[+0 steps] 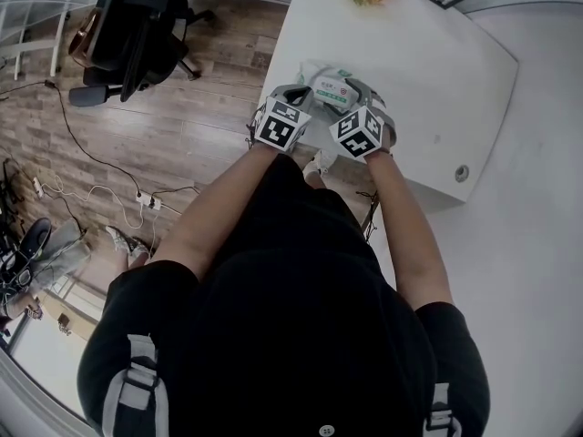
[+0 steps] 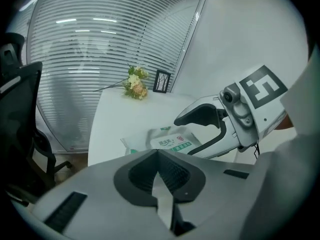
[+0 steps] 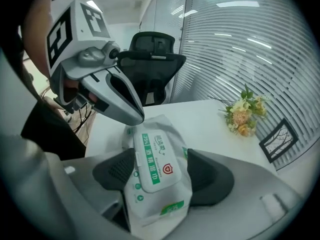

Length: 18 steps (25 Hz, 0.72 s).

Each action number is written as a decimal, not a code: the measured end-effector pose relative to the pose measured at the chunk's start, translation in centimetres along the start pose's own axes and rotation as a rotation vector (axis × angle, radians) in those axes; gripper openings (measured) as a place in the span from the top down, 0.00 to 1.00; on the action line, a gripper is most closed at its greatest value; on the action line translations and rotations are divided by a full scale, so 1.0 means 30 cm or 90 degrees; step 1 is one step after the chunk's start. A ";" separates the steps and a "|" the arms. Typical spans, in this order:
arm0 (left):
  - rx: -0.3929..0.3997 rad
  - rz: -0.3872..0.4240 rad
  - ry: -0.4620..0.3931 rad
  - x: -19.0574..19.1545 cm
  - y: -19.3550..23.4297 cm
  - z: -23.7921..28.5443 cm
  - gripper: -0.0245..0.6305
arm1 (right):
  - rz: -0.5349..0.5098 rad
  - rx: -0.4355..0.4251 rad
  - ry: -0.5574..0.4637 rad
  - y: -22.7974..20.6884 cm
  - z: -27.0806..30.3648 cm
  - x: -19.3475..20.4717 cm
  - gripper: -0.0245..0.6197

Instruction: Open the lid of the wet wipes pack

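Right gripper view: wet wipes pack [image 3: 156, 181] held between the jaws.

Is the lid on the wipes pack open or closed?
Closed. In the right gripper view the lid lies flat on the wipes pack, no edge lifted, while the right gripper clamps it.

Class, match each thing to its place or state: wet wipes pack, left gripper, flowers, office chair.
Things:
1. wet wipes pack
2. left gripper
3. flowers
4. office chair

Places or states:
A. on the floor beside the table
B. jaws together, nothing between them
C. between the jaws of the right gripper, lid closed
D. on the table, near the picture frame

Pairs: 1-C, 2-B, 3-D, 4-A
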<state>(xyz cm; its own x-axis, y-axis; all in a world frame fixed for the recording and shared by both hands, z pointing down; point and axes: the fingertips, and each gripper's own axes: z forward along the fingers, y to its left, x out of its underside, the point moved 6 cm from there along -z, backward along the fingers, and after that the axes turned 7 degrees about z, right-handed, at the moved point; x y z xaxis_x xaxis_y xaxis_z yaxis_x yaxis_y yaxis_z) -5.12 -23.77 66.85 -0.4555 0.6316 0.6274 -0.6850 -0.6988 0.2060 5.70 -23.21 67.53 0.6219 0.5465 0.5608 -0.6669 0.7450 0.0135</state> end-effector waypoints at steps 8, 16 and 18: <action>-0.007 -0.041 0.035 0.041 0.010 0.045 0.95 | -0.015 0.010 0.017 0.004 0.018 0.002 0.43; -0.013 -0.047 0.068 0.055 0.007 0.074 0.95 | -0.026 0.018 0.022 0.003 0.019 0.000 0.43; -0.011 -0.049 0.072 0.060 0.008 0.081 0.95 | -0.036 0.022 0.025 0.001 0.018 -0.001 0.43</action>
<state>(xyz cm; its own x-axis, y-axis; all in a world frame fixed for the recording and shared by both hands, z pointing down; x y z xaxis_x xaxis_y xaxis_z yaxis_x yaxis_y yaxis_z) -4.72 -23.62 69.86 -0.4619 0.7177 0.5211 -0.7300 -0.6414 0.2363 5.44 -23.42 67.94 0.6743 0.5189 0.5253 -0.6432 0.7623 0.0727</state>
